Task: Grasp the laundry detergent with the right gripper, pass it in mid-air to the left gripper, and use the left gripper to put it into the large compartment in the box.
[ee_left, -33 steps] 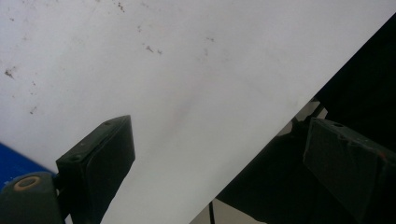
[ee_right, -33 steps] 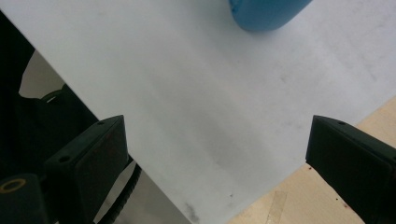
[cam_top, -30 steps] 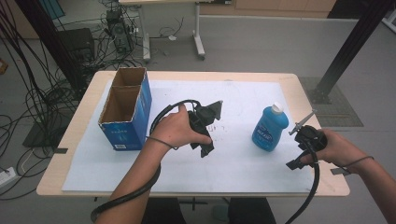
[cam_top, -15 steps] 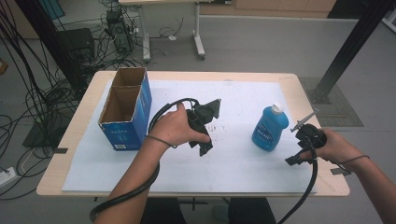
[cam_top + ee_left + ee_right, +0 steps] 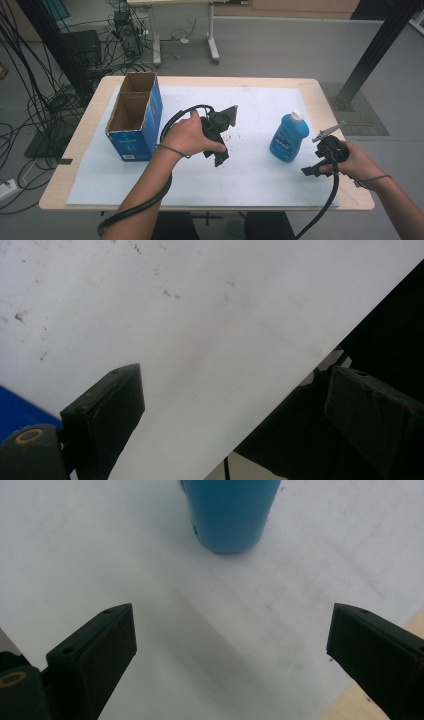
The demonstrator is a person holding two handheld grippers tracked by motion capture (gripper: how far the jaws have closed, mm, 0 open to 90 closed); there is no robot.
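Observation:
A blue bottle point(image 5: 289, 137) with a white cap stands upright on the white sheet, right of centre. My right gripper point(image 5: 311, 170) is low over the sheet just to the bottom right of it. In the right gripper view the jaws point(image 5: 232, 645) stand wide open with nothing between them, and the bottle point(image 5: 230, 515) is straight ahead. My left gripper point(image 5: 219, 156) is held at the middle of the table and points down at the sheet. Its jaws point(image 5: 240, 410) are open and empty over bare paper.
An open blue cardboard box point(image 5: 132, 120) with two compartments stands at the left of the table. A white sheet point(image 5: 260, 180) covers most of the wooden tabletop point(image 5: 352, 200). Cables trail from both grippers toward the near edge. Beyond the table, cables and desk legs are on the floor.
My right gripper has sunk a little toward the sheet beside the bottle. The left gripper has stayed where it was.

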